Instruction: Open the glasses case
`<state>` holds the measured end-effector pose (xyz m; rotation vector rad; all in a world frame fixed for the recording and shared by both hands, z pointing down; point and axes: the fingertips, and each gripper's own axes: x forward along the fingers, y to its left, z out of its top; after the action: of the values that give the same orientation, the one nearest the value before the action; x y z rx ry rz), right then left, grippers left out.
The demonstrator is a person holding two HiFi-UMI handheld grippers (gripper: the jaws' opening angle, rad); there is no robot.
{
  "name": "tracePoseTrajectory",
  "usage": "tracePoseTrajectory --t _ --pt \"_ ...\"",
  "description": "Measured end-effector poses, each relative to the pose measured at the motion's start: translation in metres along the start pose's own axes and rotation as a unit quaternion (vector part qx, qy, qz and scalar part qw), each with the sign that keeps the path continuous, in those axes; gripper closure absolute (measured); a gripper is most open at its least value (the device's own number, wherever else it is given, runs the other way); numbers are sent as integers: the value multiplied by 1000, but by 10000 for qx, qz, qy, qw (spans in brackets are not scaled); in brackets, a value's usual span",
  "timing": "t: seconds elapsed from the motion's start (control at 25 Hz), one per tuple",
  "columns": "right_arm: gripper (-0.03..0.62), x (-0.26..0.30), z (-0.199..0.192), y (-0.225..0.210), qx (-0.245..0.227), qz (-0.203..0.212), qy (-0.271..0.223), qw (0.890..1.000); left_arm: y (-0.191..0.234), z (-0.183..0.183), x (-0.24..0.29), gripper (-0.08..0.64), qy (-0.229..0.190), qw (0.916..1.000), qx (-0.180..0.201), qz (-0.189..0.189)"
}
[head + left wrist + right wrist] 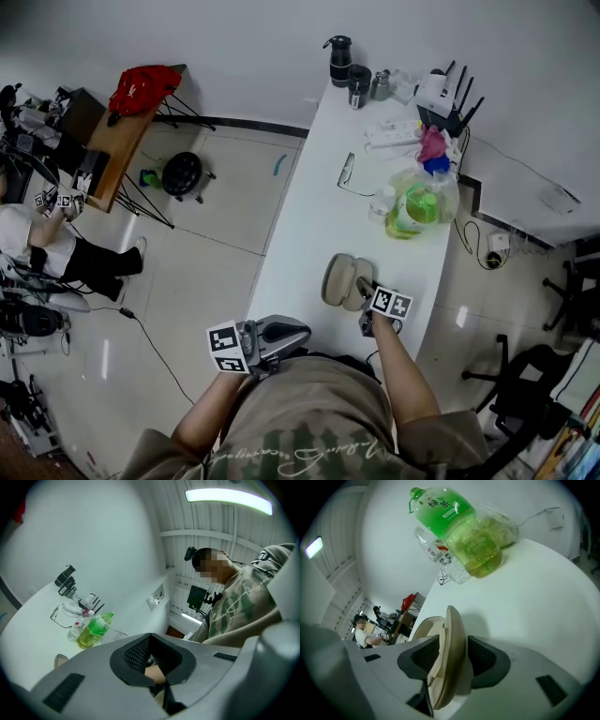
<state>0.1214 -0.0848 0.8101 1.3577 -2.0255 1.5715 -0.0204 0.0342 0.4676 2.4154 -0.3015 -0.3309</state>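
One beige glasses case (pixel 343 279), open, two halves showing, near the front end of the white counter (pixel 309 225). Right gripper (pixel 364 287): fingers apart, one case half edge-on between them, seemingly unpressed. Left gripper (pixel 302 330): fingers closed tight, near the counter's front end. Farther back: one green-labelled bottle (pixel 450 508), print unreadable; one small clear bottle (pixel 440 550); one pair of spectacles (pixel 347 173).
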Motion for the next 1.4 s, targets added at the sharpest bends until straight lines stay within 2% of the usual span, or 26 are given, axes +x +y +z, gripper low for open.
tracePoseTrajectory --t 0.08,0.2,0.32,0.64,0.8,0.92,1.16,1.2,1.24,1.28,1.36,1.4 --pt "379 -12 6 3 -167 -46 -142 9997 1 -1 0 552 -62 10000 -40 54" --pt "376 -36 16 6 -555 -222 -587 9965 2 -3 -5 552 -40 9999 -29 146" --pt "376 -58 24 16 -916 -297 -1092 9894 -1 3 -16 552 -43 10000 -56 64" --pt "377 -117 44 60 -1162 474 -1992 9719 -6 6 -2 552 62 9988 166 -452" --pt "377 -139 55 102 -1383 923 -2336 9580 3 4 -4 552 98 9991 190 -376" --pt "377 -150 60 126 -1428 1068 -2541 9506 13 6 -8 552 101 9995 115 -276" --pt "380 -172 65 164 -1430 1347 -2812 9393 24 14 -17 552 128 9993 74 -349" --pt "421 -177 65 171 -1454 1400 -2891 9358 26 15 -18 552 188 9992 89 -335" --pt "513 -183 66 180 -1472 1474 -2992 9312 28 14 -19 552 324 9989 167 -297" --pt "555 -189 66 191 -1474 1599 -3094 9257 29 11 -19 552 548 9976 344 -237" --pt "581 -202 67 215 -1465 1939 -3244 9142 28 -1 -18 552 1063 9901 907 -116" --pt "581 -208 67 227 -1477 2084 -3298 9089 27 -4 -16 552 1169 9865 1142 -67"
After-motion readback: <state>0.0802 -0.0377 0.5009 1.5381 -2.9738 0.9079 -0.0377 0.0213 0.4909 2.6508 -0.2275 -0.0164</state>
